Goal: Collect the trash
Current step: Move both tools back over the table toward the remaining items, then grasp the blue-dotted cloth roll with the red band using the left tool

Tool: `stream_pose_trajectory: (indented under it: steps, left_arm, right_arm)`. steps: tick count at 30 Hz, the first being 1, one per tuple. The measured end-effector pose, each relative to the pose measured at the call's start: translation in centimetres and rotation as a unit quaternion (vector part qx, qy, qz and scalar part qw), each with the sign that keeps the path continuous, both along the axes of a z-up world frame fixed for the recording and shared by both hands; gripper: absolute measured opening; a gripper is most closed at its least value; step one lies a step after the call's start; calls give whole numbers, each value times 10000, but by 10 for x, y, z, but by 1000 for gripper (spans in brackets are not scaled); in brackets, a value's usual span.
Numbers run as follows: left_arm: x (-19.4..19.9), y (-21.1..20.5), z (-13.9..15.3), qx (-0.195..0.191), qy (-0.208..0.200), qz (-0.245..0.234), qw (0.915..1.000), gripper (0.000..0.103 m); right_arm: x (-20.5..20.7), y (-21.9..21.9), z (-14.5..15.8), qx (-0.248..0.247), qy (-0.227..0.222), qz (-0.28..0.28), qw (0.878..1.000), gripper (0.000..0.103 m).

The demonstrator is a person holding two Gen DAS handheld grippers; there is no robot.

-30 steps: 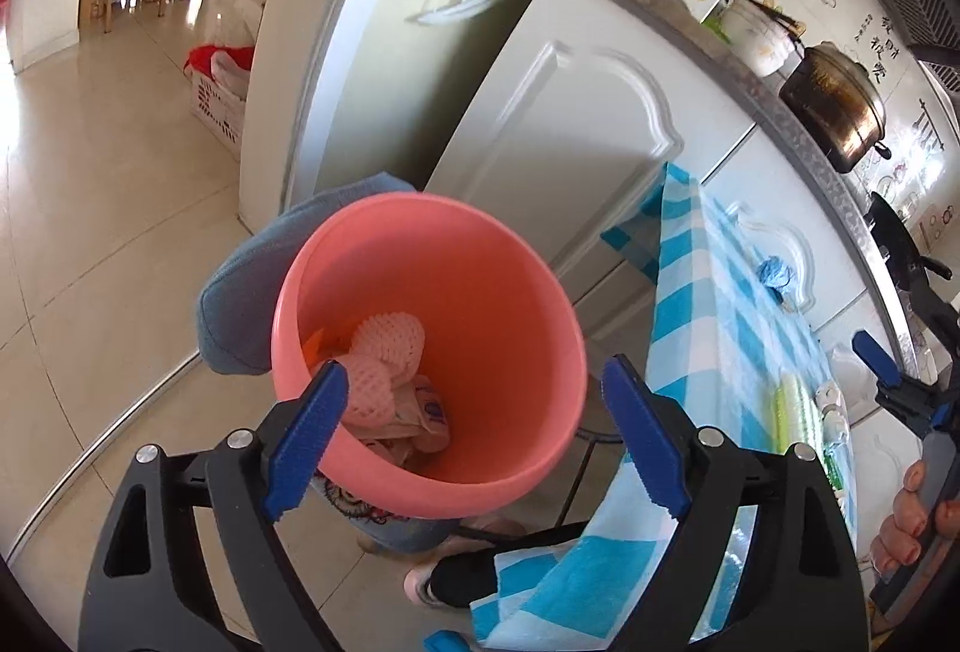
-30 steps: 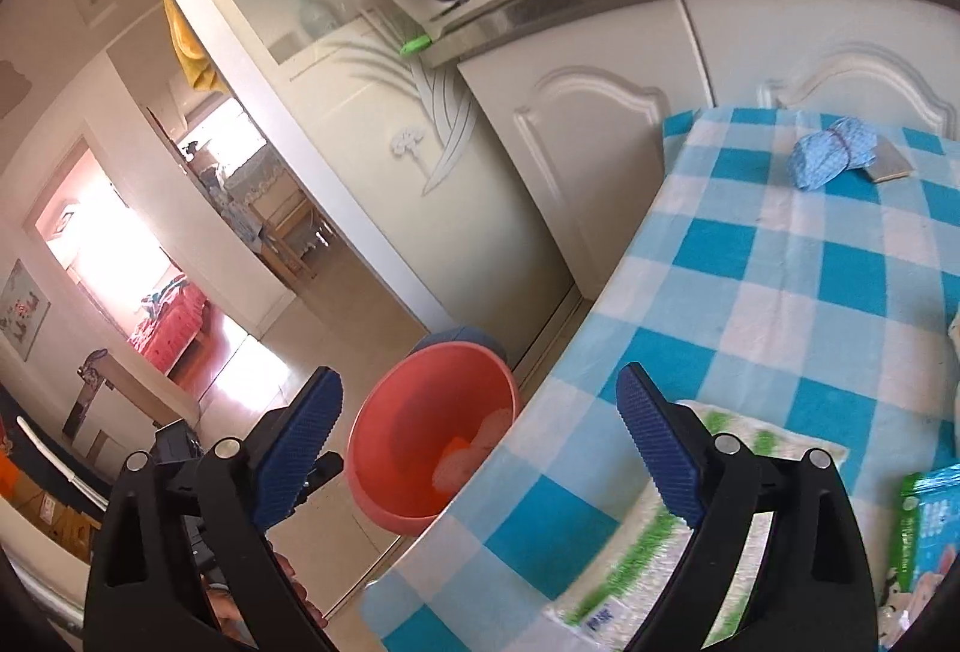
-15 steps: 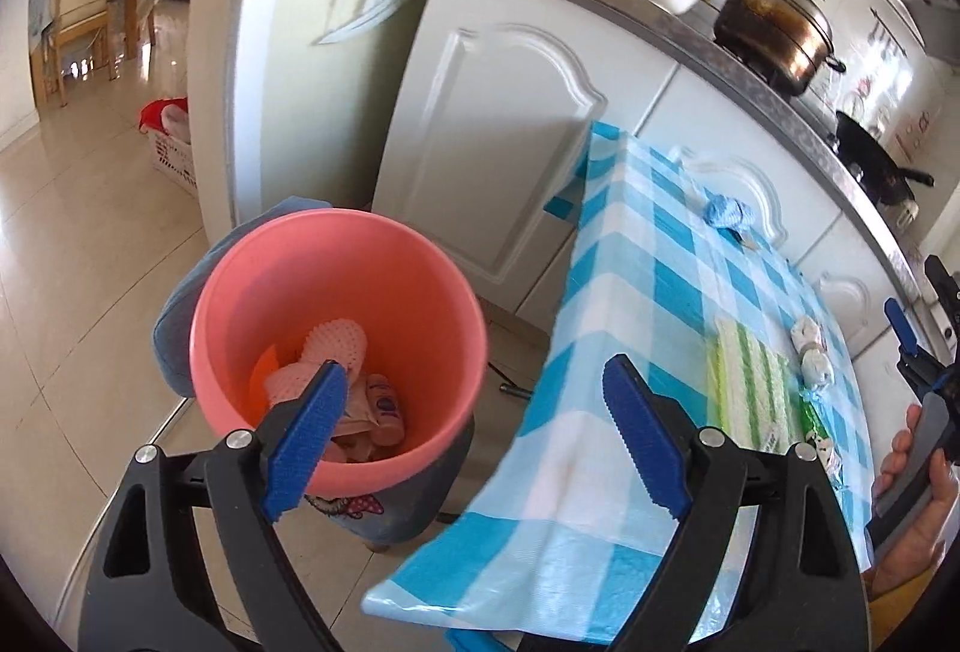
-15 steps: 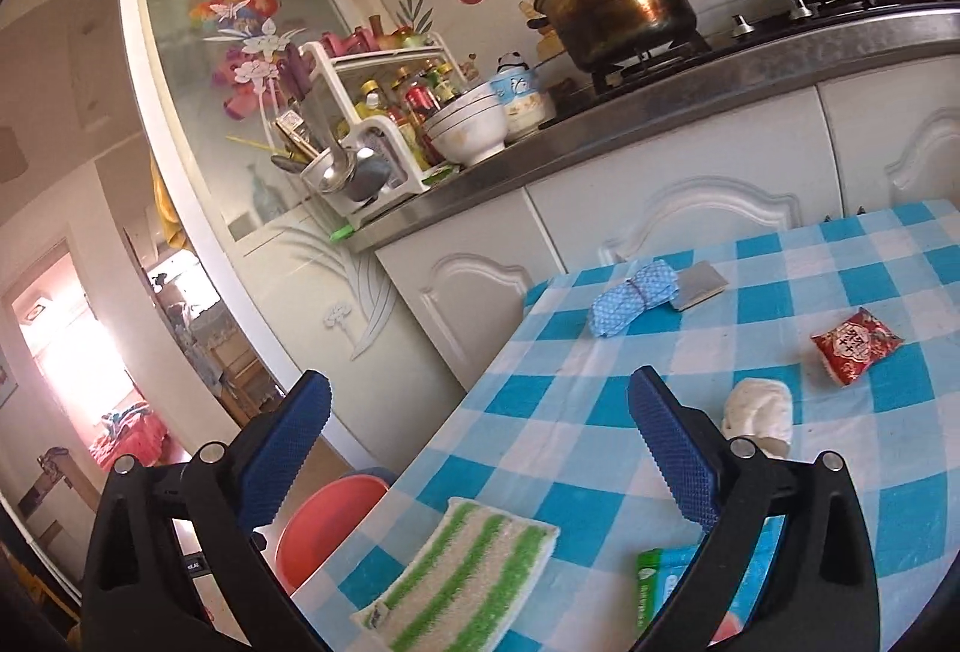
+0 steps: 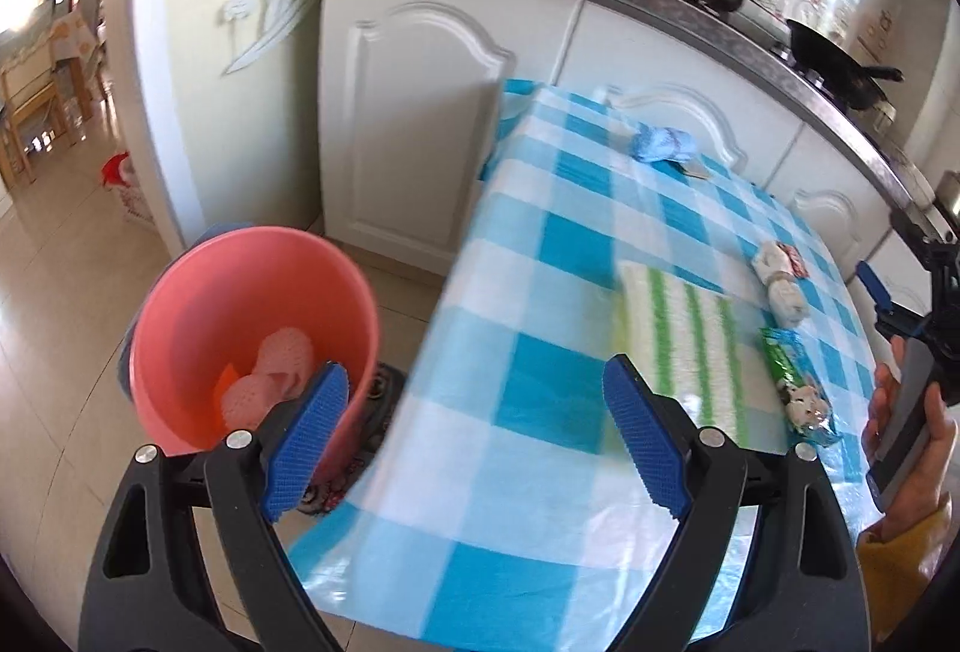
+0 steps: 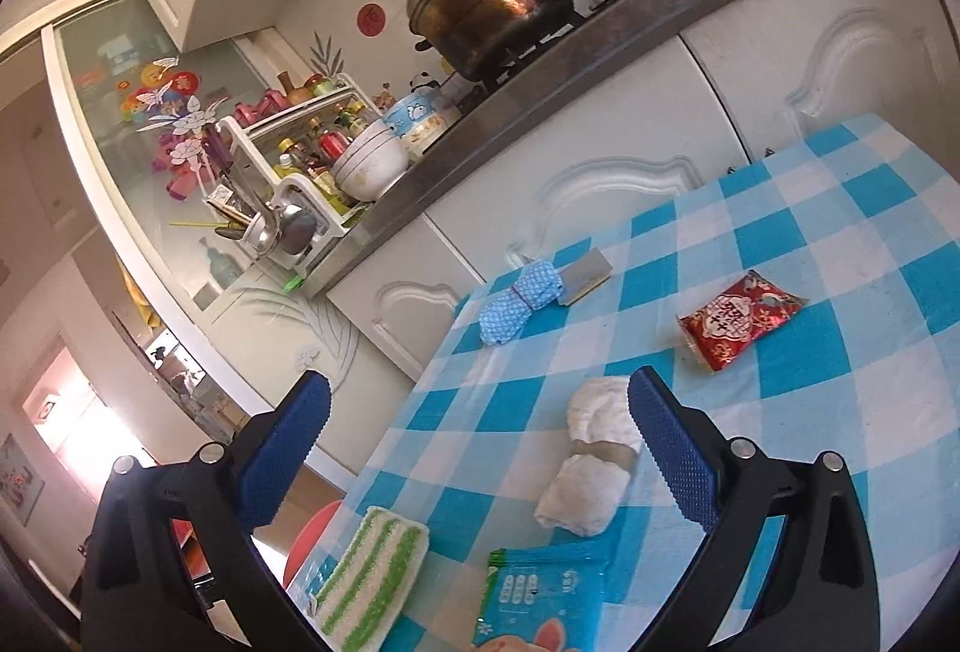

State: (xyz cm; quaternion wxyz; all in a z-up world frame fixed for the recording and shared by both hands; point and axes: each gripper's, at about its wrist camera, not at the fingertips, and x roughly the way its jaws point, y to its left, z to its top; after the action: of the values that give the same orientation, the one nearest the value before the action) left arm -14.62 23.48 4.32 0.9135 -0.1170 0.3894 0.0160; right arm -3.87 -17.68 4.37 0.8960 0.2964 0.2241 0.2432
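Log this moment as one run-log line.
left gripper: open, empty | right gripper: open, empty | pink bin: on floor beside table | table litter: red packet, white wad

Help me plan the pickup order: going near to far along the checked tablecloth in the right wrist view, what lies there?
Blue-green packet → rolled white cloth → red snack packet → blue dotted cloth bundle. The green-striped sponge cloth lies level with the blue-green packet, so its place is unclear.

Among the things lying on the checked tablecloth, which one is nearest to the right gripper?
The rolled white cloth. It lies just ahead of the open right gripper, beside its right finger; the red packet and blue bundle lie farther off.
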Motion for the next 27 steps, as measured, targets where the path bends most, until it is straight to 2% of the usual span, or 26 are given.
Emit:
stream_pose_trajectory:
  steps: [8, 19, 23, 27]
  left_arm:
    - [12, -47, 6, -53, 44, -550, 9985, 88]
    - [30, -92, 5, -39, 199, -1085, 9939, 88]
    - [49, -111, 12, 77, 172, -1310, 9912, 88]
    - [85, -137, 27, 323, 8, -1695, 9850, 88]
  right_arm:
    - [8, -38, -17, 78, 278, -178, 9994, 98]
    - [21, -78, -33, 588, 638, -294, 9958, 98]
    - [26, -91, -41, 746, 784, -361, 9935, 98]
    - [31, -99, -52, 978, 935, -358, 9902, 98]
